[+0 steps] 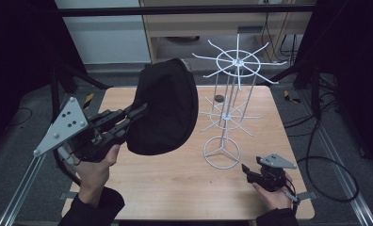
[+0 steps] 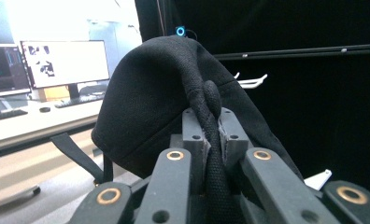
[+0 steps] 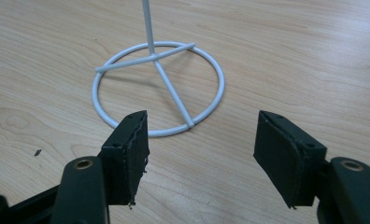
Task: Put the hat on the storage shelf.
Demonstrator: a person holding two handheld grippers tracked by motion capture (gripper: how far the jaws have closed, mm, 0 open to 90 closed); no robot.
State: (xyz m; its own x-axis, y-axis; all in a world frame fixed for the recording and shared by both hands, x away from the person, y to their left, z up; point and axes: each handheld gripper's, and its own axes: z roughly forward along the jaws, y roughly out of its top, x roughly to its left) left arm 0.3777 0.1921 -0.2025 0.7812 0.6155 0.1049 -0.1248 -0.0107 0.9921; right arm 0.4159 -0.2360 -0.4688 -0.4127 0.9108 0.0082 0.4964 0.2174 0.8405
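The left gripper [image 1: 136, 113] pinches the black fabric cap [image 1: 168, 108] aloft, not yet hung on the white wire rack [image 1: 229, 94], whose ring base faces the spread right gripper [image 3: 201, 154].

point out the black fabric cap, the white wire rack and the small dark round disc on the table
black fabric cap [image 1: 168, 110], high view, middle of its crown
white wire rack [image 1: 222, 152], high view, ring base
small dark round disc [image 1: 219, 98], high view, its top face

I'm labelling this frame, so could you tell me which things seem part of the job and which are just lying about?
In use, likely:
black cap, clamped in the left gripper
white wire rack
right gripper, open near its base

Lying about:
small dark disc on the table
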